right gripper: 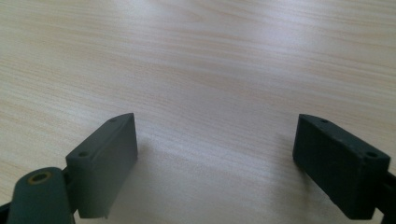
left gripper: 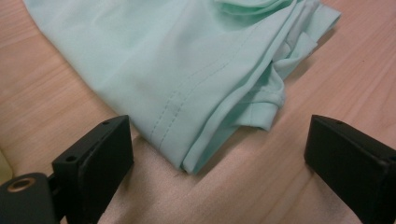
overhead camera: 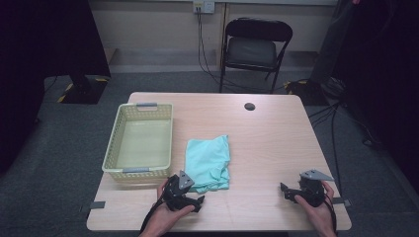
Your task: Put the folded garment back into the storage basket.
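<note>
A wooden table took up the middle of the high view, with a dark folding chair standing on the grey floor behind its far edge. On the left part of the table sat a pale yellow basket, its inside bare. Just to the right of the basket, apart from it, lay a folded mint-green cloth, its layered hems bunched along the near right corner. The left gripper was held low at the table's near edge, just in front of the cloth's near corner; in the left gripper view its jaws stood wide apart, grasping nothing, with the cloth's corner lying on the wood between and beyond them. The right gripper hovered well to the right, near the front right corner, and its jaws were likewise spread wide over bare wood. A small dark hole marked the table's far side.
</note>
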Demonstrator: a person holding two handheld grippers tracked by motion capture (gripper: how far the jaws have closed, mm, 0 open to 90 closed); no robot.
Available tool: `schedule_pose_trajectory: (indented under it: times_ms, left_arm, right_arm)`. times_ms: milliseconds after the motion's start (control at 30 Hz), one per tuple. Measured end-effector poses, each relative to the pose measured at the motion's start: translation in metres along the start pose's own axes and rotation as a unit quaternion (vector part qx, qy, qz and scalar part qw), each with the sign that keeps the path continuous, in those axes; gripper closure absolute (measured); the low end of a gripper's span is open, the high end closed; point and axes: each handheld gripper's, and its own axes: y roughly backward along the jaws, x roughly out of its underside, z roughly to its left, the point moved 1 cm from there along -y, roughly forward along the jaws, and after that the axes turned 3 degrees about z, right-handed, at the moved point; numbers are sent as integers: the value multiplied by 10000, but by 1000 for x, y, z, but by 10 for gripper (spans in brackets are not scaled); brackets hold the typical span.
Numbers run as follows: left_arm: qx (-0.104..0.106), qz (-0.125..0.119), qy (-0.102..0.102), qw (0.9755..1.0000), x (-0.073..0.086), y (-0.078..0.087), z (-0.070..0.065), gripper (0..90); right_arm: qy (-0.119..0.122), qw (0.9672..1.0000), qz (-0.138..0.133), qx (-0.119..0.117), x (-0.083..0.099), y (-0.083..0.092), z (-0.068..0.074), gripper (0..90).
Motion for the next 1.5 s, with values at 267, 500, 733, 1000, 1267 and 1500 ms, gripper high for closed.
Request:
schedule_pose_trajectory:
  times_ms: [267,500,733,1000,1267,1500]
  left_arm:
    - [4,96,-6,10000,-2,0,0,76]
    - [32,344,-23,9994,-7,2,-2,106]
    - [44,400,8,9992,-8,7,-1,163]
    - [61,39,32,10000,-13,17,-2,155]
    - [115,-95,-26,9999,-18,24,0,175]
    - [189,-225,-34,9996,-20,26,0,158]
  right_arm:
    - [10,10000,5,-30,0,0,1,127]
    - [24,10000,8,-55,0,-1,1,124]
    - [51,10000,9,-80,0,-1,1,123]
    - [61,9999,8,-87,0,-1,1,123]
    - [66,9999,9,-95,0,-1,1,123]
    - [68,9999,9,-97,0,-1,1,123]
